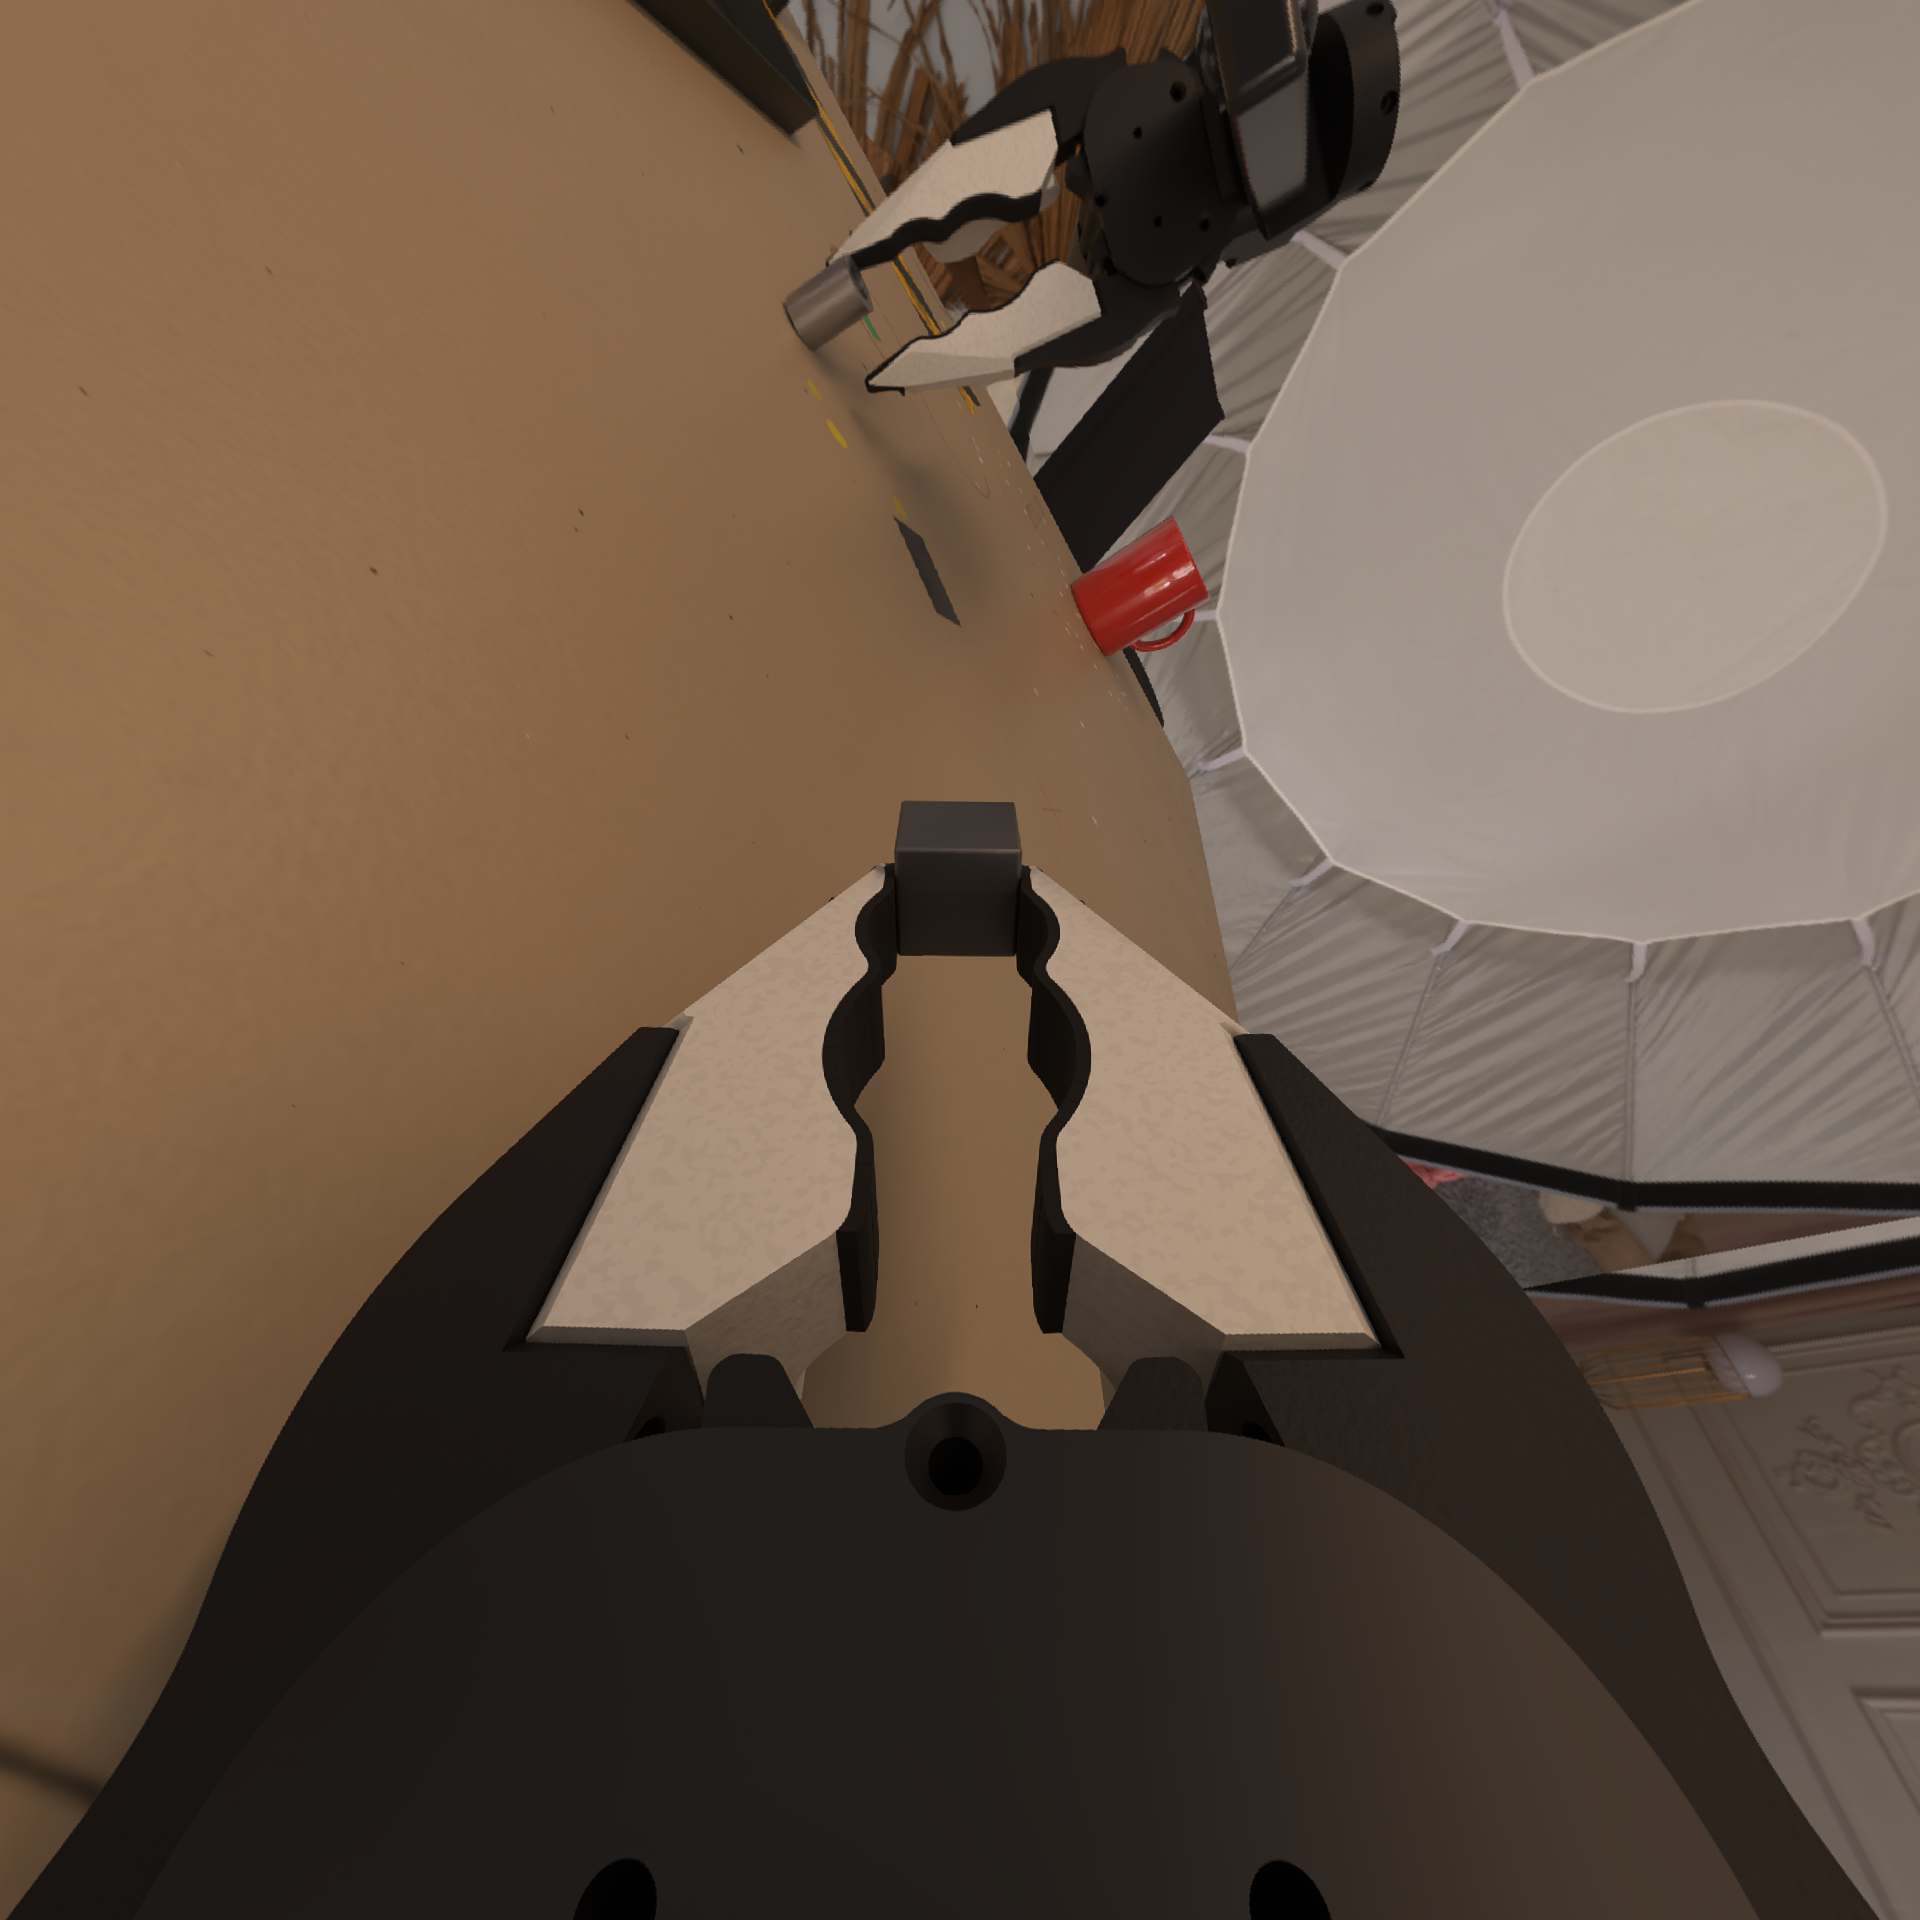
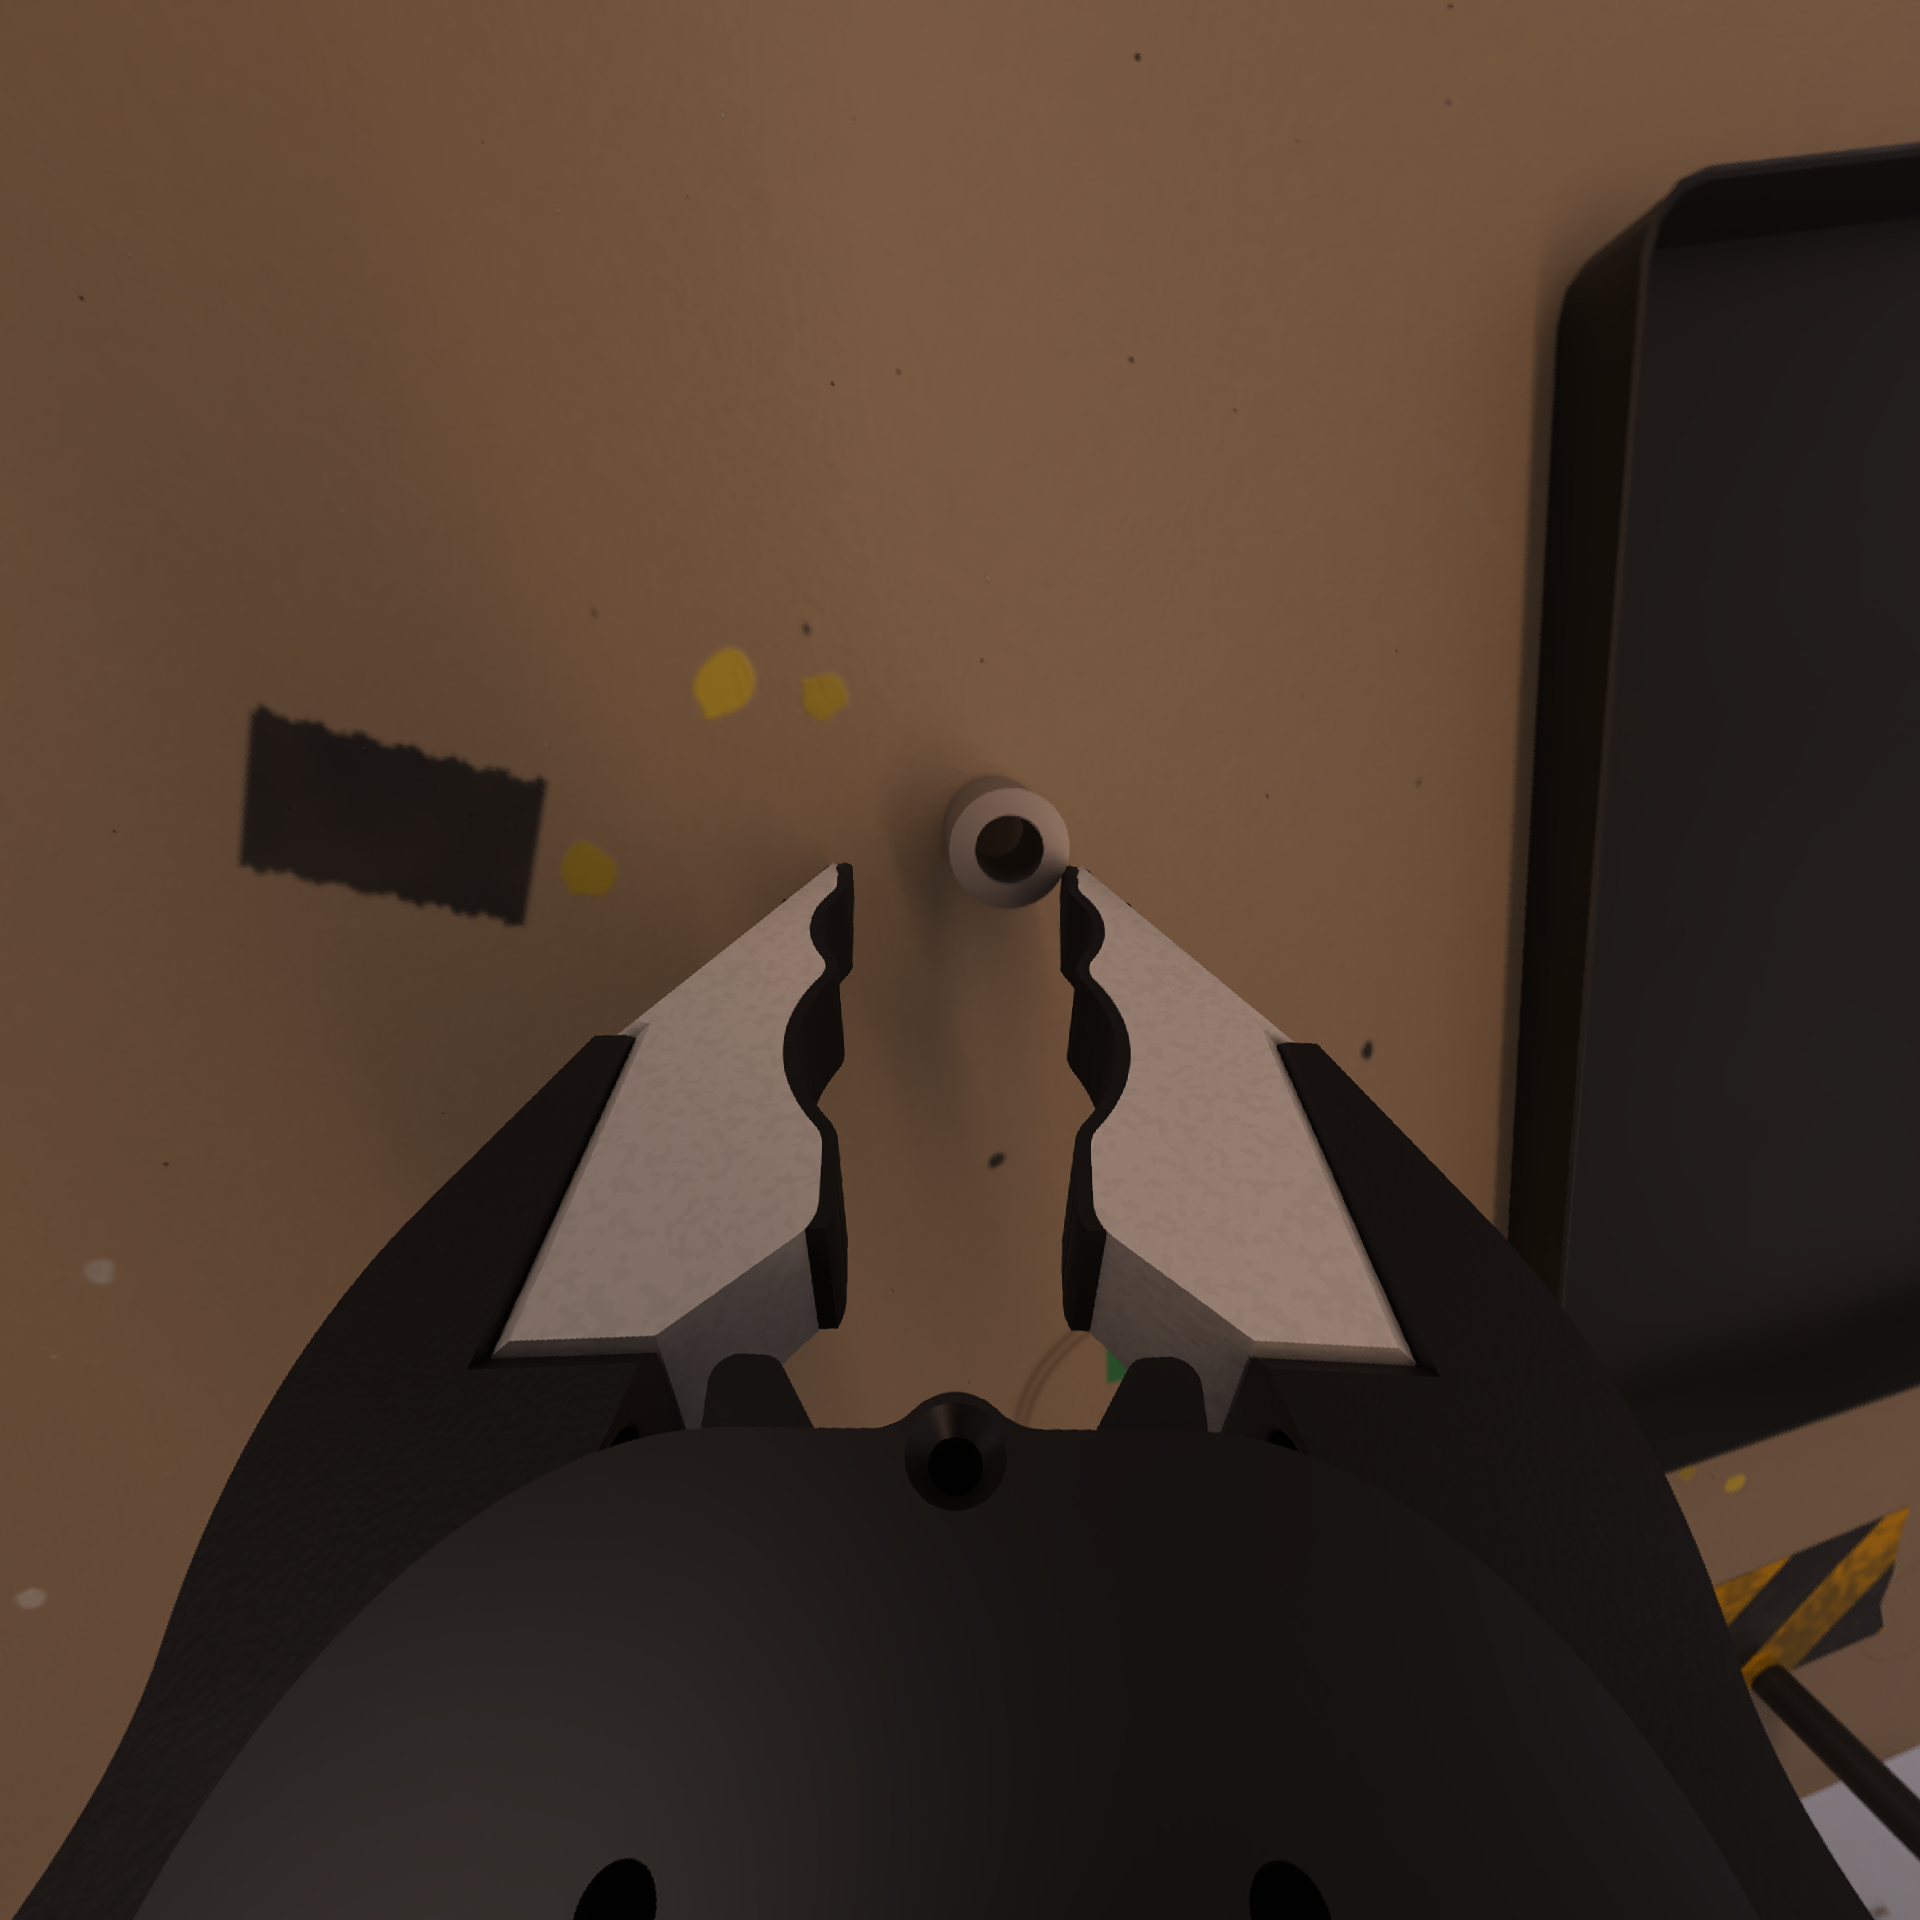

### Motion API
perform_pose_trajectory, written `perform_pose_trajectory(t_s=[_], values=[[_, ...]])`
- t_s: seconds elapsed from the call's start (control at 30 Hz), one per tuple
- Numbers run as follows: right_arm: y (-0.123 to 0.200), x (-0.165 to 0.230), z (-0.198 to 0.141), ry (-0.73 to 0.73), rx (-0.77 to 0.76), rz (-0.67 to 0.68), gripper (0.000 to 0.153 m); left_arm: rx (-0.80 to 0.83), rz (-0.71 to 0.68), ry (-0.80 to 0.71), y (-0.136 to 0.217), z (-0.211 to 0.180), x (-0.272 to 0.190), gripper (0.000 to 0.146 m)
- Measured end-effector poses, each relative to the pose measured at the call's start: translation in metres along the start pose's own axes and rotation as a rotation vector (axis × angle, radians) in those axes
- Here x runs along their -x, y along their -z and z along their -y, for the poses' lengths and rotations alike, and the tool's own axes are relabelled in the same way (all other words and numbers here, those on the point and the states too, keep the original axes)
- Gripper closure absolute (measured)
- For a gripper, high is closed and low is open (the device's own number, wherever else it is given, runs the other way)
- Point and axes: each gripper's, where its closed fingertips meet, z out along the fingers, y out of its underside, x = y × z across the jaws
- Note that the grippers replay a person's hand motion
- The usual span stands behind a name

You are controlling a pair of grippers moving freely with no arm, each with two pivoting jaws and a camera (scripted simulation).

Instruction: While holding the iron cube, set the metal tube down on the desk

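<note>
My left gripper (image 1: 956,883) is shut on the dark iron cube (image 1: 956,878), which sits between its fingertips above the brown desk (image 1: 416,623). The short grey metal tube (image 2: 1006,842) stands upright on the desk, its open end facing the right wrist camera. My right gripper (image 2: 956,871) is open and empty, just above the tube, which lies slightly beyond its right fingertip. In the left wrist view the right gripper (image 1: 862,312) shows farther off, open, with the tube (image 1: 828,301) on the desk at its tips.
A black tray (image 2: 1745,779) lies on the desk to the right of the tube. A red mug (image 1: 1138,587) stands near the desk edge. A dark tape patch (image 2: 390,816) and yellow paint spots (image 2: 724,682) mark the desk surface. A large white softbox (image 1: 1610,520) stands beyond the desk.
</note>
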Motion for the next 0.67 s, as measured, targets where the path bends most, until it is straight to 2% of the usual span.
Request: perform_pose_trajectory(t_s=[0.23,0.37,0.43,0.57,0.67], values=[[0.016,-0.009,-0.002,-0.05,-0.043,-0.081,0.109,-0.017,-0.032,0.016,0.004,0.004,-0.003,0.125],[0.04,-0.017,0.005,-0.103,-0.11,-0.182,0.103,-0.012,-0.03,-0.002,0.007,0.001,-0.006,0.124],[0.068,-0.008,0.031,-0.139,-0.243,-0.2,0.101,-0.018,-0.019,-0.008,0.01,0.001,-0.004,0.125],[0.155,0.039,0.115,-0.091,-0.717,-0.151,0.102,-0.036,-0.027,-0.003,0.012,0.007,-0.004,0.125],[0.193,0.073,0.153,-0.041,-0.889,-0.161,0.103,-0.04,-0.039,-0.044,0.013,0.013,-0.012,0.125]])
